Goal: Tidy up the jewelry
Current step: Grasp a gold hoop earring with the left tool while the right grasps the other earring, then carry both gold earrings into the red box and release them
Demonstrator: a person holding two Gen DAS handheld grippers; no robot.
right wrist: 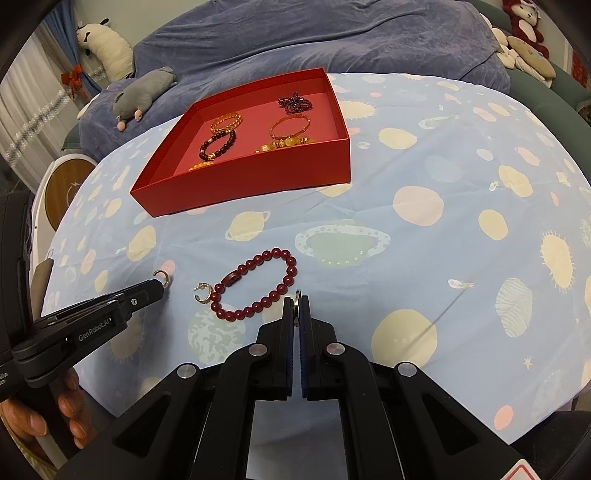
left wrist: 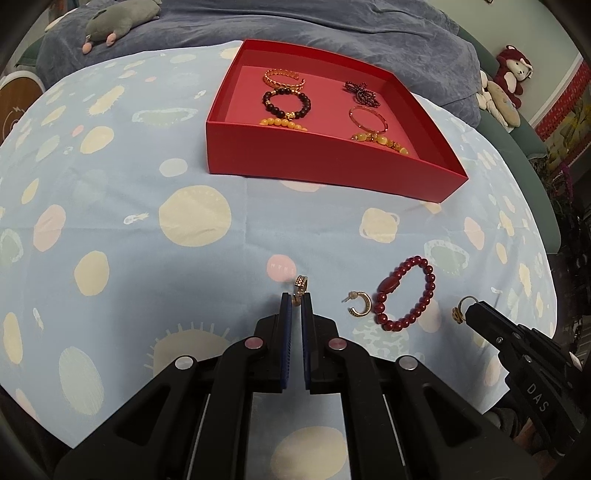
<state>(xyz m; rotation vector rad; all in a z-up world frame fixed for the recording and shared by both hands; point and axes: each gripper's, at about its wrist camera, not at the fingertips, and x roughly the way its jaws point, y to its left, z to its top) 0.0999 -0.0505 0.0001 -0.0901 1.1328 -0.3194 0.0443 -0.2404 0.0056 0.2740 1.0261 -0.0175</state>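
My left gripper (left wrist: 296, 297) is shut on a small gold hoop earring (left wrist: 300, 285), low over the planet-print cloth. In the right wrist view that gripper (right wrist: 159, 286) shows from the side with the gold hoop (right wrist: 163, 276) at its tip. My right gripper (right wrist: 296, 301) is shut on a thin earring (right wrist: 298, 294), seen edge-on. From the left wrist view it (left wrist: 472, 309) grips a gold piece (left wrist: 459, 313). Between the two lie a loose gold hoop earring (left wrist: 360, 304) (right wrist: 205, 293) and a red bead bracelet (left wrist: 386, 286) (right wrist: 232, 279). The red box (left wrist: 332, 166) (right wrist: 240, 188) sits behind them.
Inside the box lie a gold chain bangle (left wrist: 282, 77), a dark bead bracelet (left wrist: 286, 104), a thin bangle (left wrist: 368, 119), yellow beads (left wrist: 282, 123) and a dark red bead cluster (left wrist: 360, 92). A grey plush (left wrist: 118, 22) rests on the blue blanket behind. A hand (right wrist: 66, 410) holds the left gripper.
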